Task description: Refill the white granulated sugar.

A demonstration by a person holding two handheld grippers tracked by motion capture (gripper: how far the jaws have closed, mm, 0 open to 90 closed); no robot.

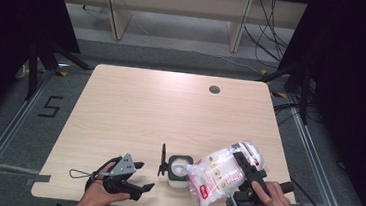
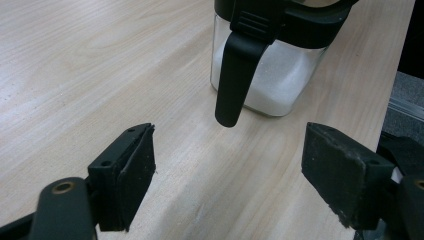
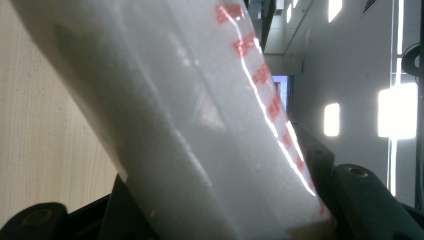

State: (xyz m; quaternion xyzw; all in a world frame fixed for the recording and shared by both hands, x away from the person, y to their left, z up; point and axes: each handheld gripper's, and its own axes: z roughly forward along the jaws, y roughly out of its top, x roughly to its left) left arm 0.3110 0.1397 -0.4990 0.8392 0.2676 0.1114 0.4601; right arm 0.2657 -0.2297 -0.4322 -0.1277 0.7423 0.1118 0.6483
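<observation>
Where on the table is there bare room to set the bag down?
The whole far half of the light wooden table, up to the round cable hole, is bare, as is the left side beyond the left gripper. The near edge is crowded: clear square jar with black lid and white red-printed plastic bag in the right gripper.

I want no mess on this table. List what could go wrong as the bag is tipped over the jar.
1. The bag, clamped in the right gripper, is much wider than the jar mouth, so white grains may spill onto the table.
2. The left gripper stands open beside the jar, not holding it, so a nudge could shift or tip it.
</observation>
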